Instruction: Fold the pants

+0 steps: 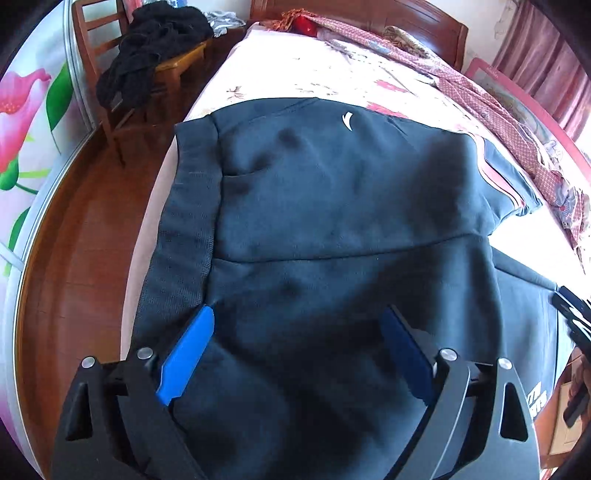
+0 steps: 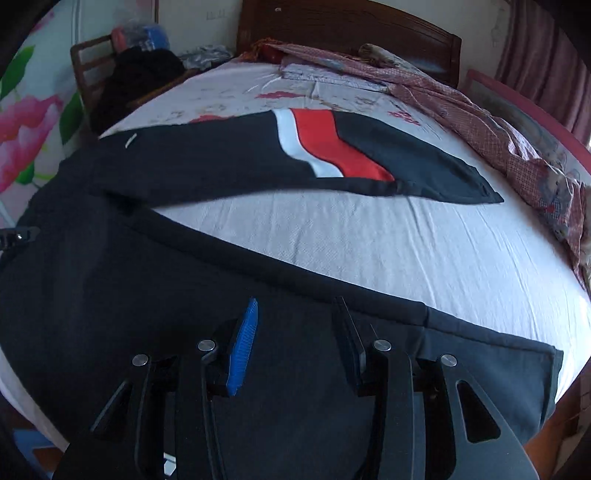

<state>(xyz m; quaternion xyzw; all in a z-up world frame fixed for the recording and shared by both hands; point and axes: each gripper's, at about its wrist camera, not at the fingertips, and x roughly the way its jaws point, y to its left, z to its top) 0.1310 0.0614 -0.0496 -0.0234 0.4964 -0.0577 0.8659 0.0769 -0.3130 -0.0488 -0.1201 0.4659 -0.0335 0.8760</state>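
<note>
Dark navy pants (image 1: 332,206) lie spread on the bed, with the ribbed waistband (image 1: 184,210) at the left and a small white logo (image 1: 347,120) near the top. My left gripper (image 1: 299,321) hovers over the seat of the pants, its blue pads wide apart and open, with fabric below them but none pinched. In the right wrist view the two legs fan out. The far leg (image 2: 221,162) carries a white and red stripe (image 2: 325,147). The near leg (image 2: 184,288) ends in a cuff (image 2: 517,369) at the right. My right gripper (image 2: 297,317) hangs open above the near leg.
A pale floral sheet (image 2: 406,240) covers the bed. A rumpled patterned quilt (image 2: 498,129) runs along its right side up to the wooden headboard (image 2: 351,29). A wooden chair (image 1: 110,92) piled with black clothes (image 1: 155,48) stands on the wood floor (image 1: 85,229) at the left.
</note>
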